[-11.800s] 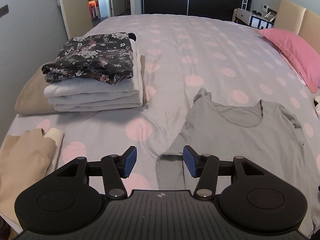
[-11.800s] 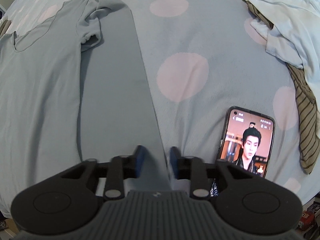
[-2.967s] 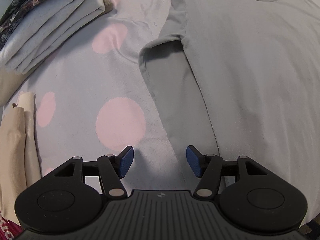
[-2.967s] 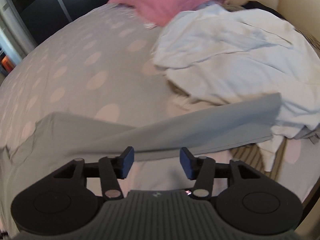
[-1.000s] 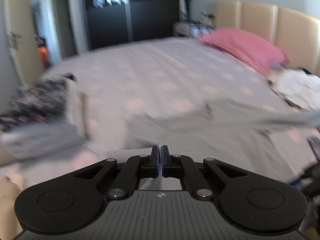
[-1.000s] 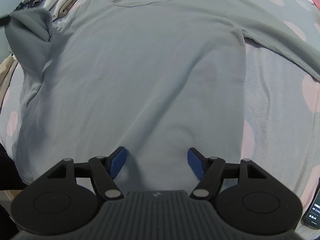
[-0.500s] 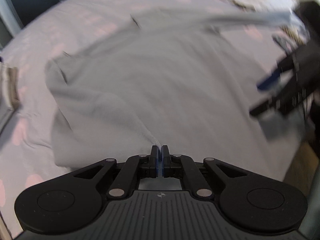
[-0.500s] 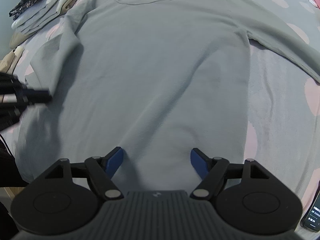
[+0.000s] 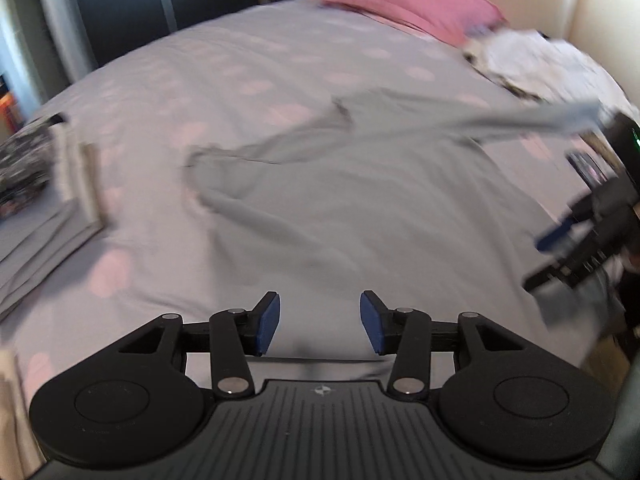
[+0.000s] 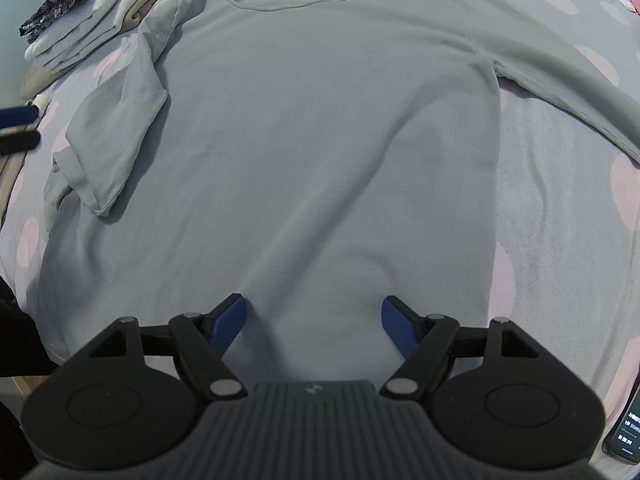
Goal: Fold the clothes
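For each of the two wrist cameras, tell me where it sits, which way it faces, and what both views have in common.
Left wrist: sits behind the open left claw near the bed's edge, facing across the bed toward the pink pillow; blurred, with the right claw at the right edge.
Right wrist: sits behind the open right claw, looking down along the grey long-sleeved top from hem toward neckline; a tip of the left claw shows at the left edge.
Shared: the grey top, the folded stack and the spotted sheet.
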A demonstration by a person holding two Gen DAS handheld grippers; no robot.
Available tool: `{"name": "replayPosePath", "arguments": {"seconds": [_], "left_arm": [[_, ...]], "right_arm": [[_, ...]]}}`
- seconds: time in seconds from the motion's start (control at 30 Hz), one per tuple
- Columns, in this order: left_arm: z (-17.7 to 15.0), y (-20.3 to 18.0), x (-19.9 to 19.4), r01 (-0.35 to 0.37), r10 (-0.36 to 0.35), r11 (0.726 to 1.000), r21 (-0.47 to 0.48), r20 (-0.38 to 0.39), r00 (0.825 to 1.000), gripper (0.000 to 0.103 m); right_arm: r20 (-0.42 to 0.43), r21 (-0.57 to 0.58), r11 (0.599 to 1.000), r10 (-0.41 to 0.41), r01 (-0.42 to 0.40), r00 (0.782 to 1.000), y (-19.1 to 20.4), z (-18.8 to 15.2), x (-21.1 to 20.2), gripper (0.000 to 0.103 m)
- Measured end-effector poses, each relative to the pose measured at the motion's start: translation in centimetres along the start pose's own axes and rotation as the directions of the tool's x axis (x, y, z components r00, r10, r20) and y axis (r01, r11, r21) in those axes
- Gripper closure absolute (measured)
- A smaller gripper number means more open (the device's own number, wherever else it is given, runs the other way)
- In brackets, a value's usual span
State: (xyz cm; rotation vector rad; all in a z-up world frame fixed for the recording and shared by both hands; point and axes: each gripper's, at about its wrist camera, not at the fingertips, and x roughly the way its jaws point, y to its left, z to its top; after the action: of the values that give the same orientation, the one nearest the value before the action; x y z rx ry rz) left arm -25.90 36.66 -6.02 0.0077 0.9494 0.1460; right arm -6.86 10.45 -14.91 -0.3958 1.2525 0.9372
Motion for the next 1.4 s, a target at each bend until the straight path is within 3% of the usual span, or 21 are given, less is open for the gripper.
{"name": "replayPosePath", "arguments": {"seconds": [0.13,0.23,0.37,0.63,0.73,0.77,0.8,0.87,1.0,1.13,1.23,1.4], "left_arm": [[-0.4,2.6,-0.1,-0.084,0.083,0.994,-0.075,-0.018,0.996,0.058],[-1.0,4.1,0.8,-0.138,0.127,0.983,-0.124,-0.088,0.988,0.055],[-2.3,5.1,2.1,-0.198,0.176,0.974,-0.113,-0.180,0.968,0.054],[-4.8,6.9,5.8,-0.201,0.159,0.972,-0.120,-0.292,0.943,0.050],[-5.3,8.1,6.6,-0.147,0.069,0.958,-0.246,-0.301,0.951,0.064],[-5.4,8.3,6.5,-0.134,0.048,0.952,-0.274,-0.299,0.953,0.073],[-5.3,8.3,6.2,-0.130,0.043,0.950,-0.284,-0.293,0.955,0.086],[-5.0,8.0,5.1,-0.121,0.042,0.950,-0.288,-0.264,0.964,0.094],[-3.6,6.2,1.4,-0.042,0.005,0.970,-0.241,-0.153,0.988,0.096],[-2.5,3.1,-1.8,0.076,-0.084,0.990,-0.119,-0.065,0.994,0.096],[-2.4,0.7,-2.0,0.167,-0.171,0.985,-0.054,-0.089,0.981,0.096],[-3.7,-3.3,0.0,0.208,-0.194,0.977,0.050,-0.204,0.960,0.096]], "right_arm": [[0.000,-0.005,1.000,0.000,0.000,1.000,0.0,0.0,0.1,0.025],[0.000,-0.007,1.000,0.000,0.000,1.000,0.0,0.0,0.1,0.025],[0.000,-0.006,1.000,0.000,0.000,1.000,0.0,0.1,0.2,0.025],[0.001,-0.021,1.000,-0.006,0.006,1.000,0.1,0.0,0.1,0.024],[0.002,-0.023,1.000,-0.004,0.004,1.000,0.0,0.0,0.0,0.024],[0.002,-0.022,1.000,-0.003,0.003,1.000,-0.1,-0.1,0.0,0.024],[0.002,-0.023,1.000,-0.002,0.002,1.000,-0.1,-0.1,0.0,0.024],[0.002,-0.025,1.000,-0.003,0.003,1.000,-0.2,-0.1,0.0,0.024],[0.001,-0.033,0.999,-0.006,0.006,1.000,-0.1,-0.2,0.0,0.024],[0.003,-0.040,0.999,-0.008,0.008,1.000,-0.2,-0.4,-0.2,0.024],[0.003,-0.043,0.999,-0.008,0.008,1.000,-0.3,-0.5,-0.3,0.024],[0.001,-0.044,0.999,-0.011,0.011,1.000,-0.3,-0.5,-0.4,0.024]]}}
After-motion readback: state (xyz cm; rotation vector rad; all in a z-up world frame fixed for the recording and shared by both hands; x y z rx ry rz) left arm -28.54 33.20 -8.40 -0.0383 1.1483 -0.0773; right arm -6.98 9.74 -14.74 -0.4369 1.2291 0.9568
